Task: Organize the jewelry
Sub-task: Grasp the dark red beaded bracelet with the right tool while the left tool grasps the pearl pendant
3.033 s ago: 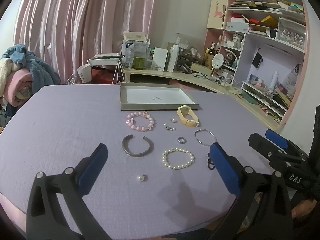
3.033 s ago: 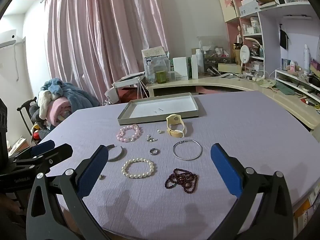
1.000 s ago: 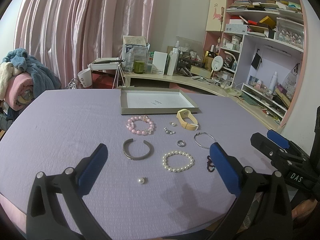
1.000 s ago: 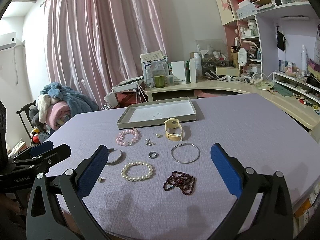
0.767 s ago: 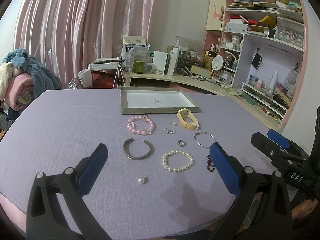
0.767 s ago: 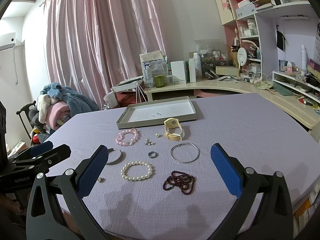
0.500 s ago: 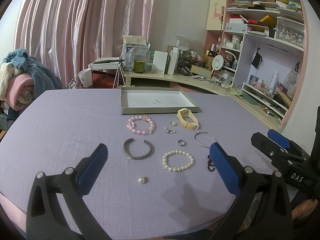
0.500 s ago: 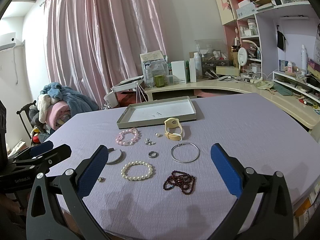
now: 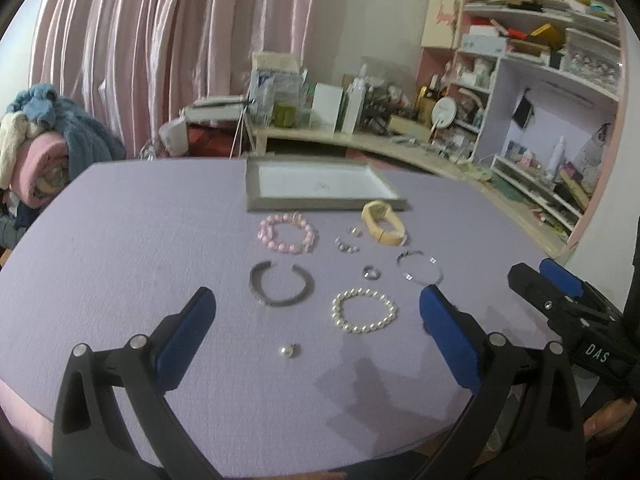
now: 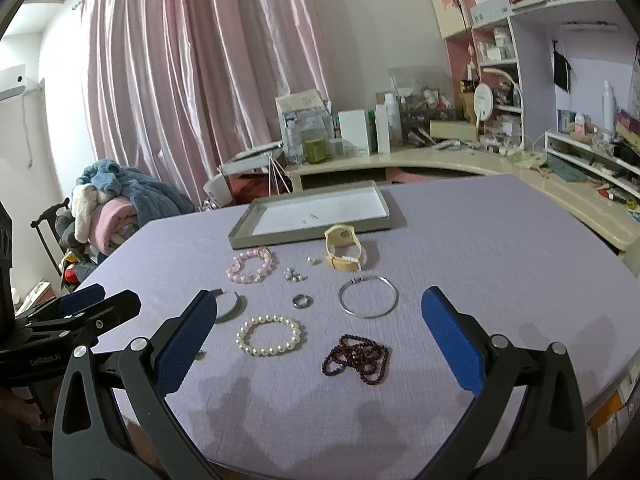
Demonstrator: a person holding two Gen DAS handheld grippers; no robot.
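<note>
Jewelry lies on a purple table: a pink bead bracelet (image 9: pixel 287 234), a grey cuff (image 9: pixel 279 289), a white pearl bracelet (image 9: pixel 363 310), a silver bangle (image 10: pixel 368 295), a dark red bead string (image 10: pixel 358 358), a cream watch (image 10: pixel 343 253), a ring (image 10: pixel 301 301) and a loose pearl (image 9: pixel 288 350). A grey tray (image 9: pixel 280 202) with a white floor stands behind them. My left gripper (image 9: pixel 318 334) and right gripper (image 10: pixel 320 334) are open and empty, above the table's near edge.
A curved desk (image 10: pixel 440 162) crowded with bottles and boxes runs behind the table. Shelves (image 9: pixel 540 60) stand at the right. A chair piled with blankets (image 10: pixel 112 204) is at the left, before pink curtains.
Both grippers have drawn slightly back and up from the table over three seconds. The jewelry has not moved. Both stay open.
</note>
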